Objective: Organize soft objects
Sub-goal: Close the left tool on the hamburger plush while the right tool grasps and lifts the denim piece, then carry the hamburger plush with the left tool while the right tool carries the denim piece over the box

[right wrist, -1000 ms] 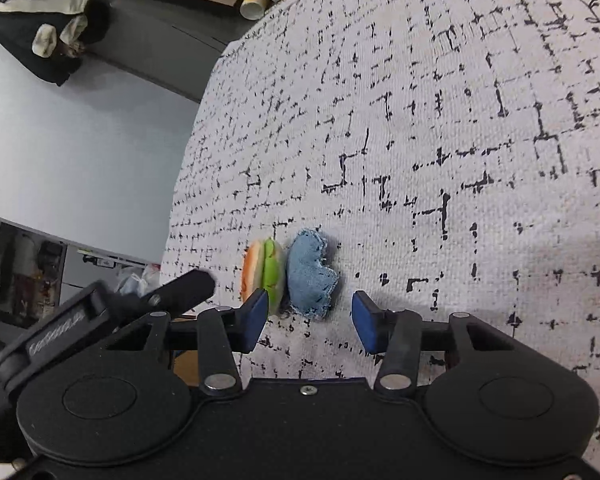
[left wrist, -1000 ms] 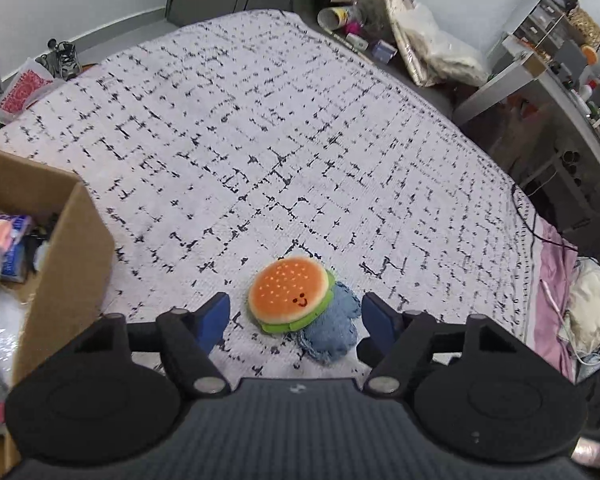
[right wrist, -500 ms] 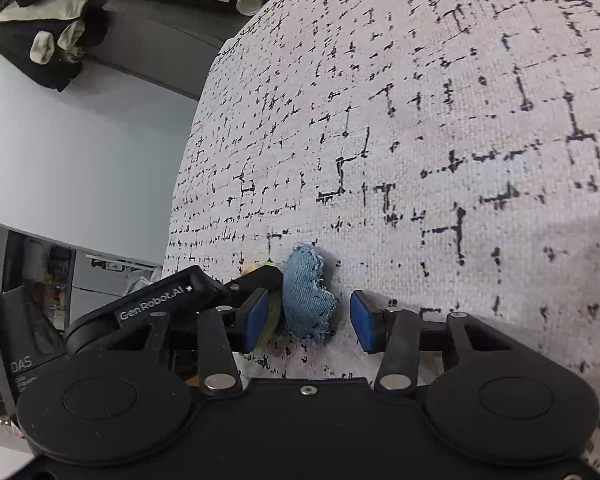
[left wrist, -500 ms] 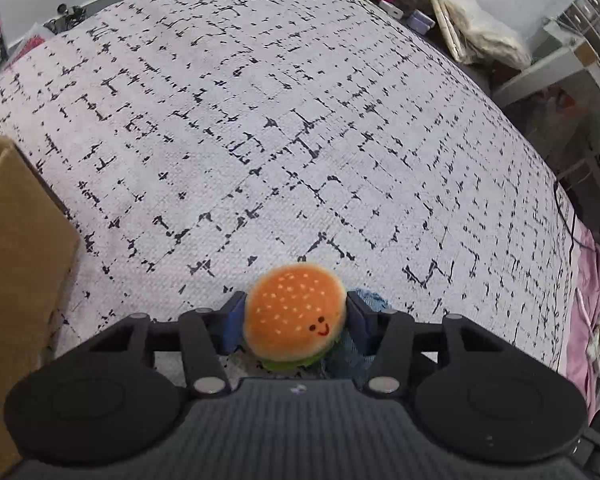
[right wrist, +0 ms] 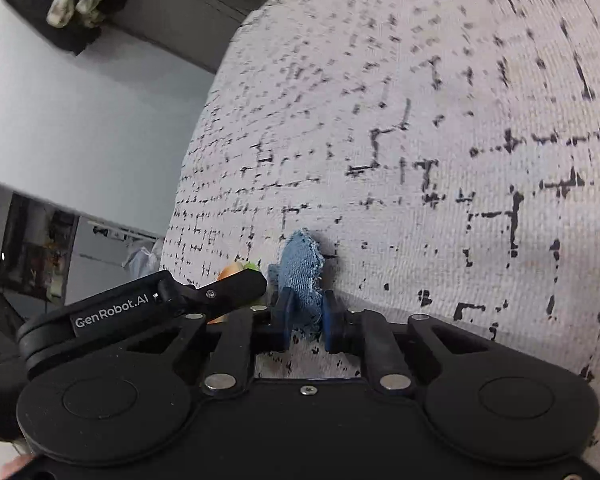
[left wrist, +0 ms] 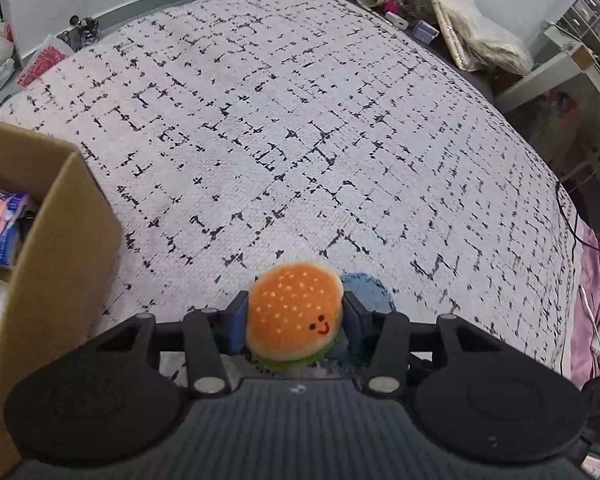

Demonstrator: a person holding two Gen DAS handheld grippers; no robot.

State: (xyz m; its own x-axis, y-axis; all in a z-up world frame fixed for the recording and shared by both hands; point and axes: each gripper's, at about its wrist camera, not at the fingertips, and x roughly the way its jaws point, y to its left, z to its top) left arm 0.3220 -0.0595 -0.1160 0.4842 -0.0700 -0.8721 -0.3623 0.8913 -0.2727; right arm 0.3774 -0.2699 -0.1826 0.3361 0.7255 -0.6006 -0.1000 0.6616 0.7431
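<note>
The left gripper (left wrist: 295, 322) has its jaws clamped on the burger plush (left wrist: 295, 312). The right gripper (right wrist: 306, 316) has just closed its jaws, pinching the denim heart (right wrist: 302, 276) on the bed (left wrist: 300, 120).

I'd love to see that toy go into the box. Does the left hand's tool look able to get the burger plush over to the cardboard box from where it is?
Probably yes. The left gripper already has its fingers pressed on the burger plush, and the cardboard box sits open just beside it, with only bare bedspread between them.
</note>
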